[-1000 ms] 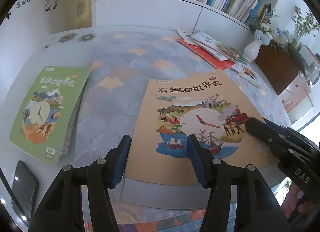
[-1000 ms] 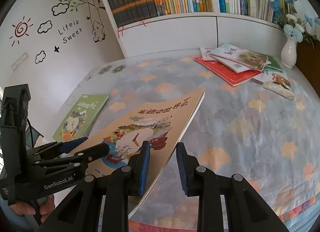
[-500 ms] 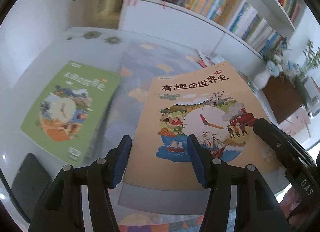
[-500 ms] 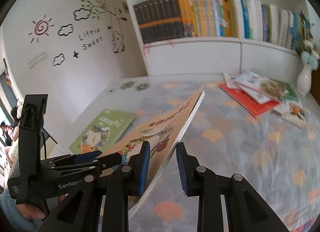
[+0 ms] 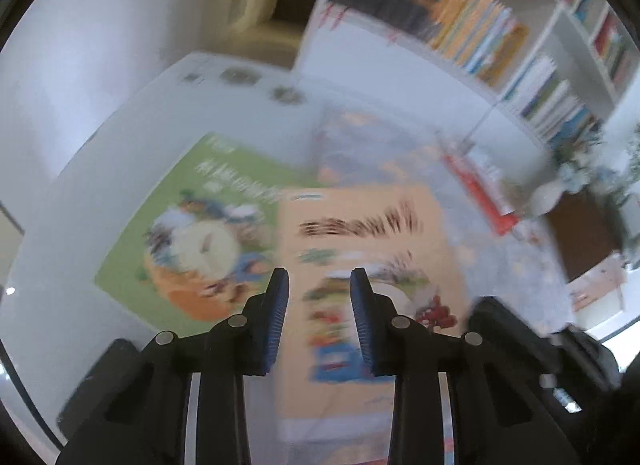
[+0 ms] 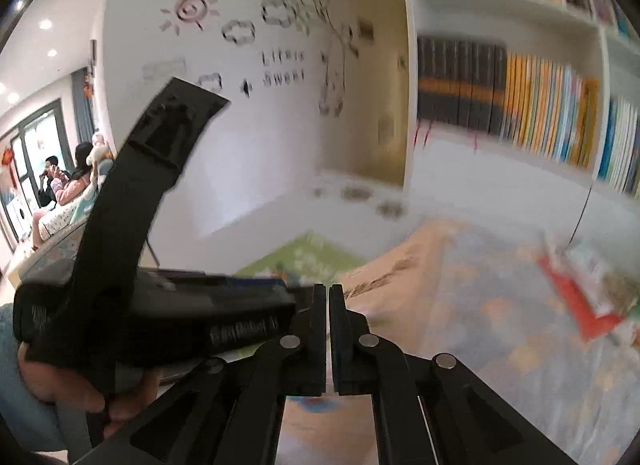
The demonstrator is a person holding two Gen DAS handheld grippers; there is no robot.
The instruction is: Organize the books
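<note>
Books to sort begin with the orange-covered picture book (image 5: 372, 249), lying blurred beyond the left gripper (image 5: 316, 317), whose blue-padded jaws are closing with a gap between them; whether the pads touch the cover cannot be told. The right gripper (image 6: 328, 329) has its jaws pressed together, and the orange book's edge (image 6: 400, 265) runs right at them, though a grip cannot be made out. Beside the orange book, to its left, lies the green-covered picture book (image 5: 192, 241) on the white table (image 5: 120, 137). Beyond it sits a loose pile with a red book (image 6: 576, 301), then the white bookshelf (image 6: 520, 105).
</note>
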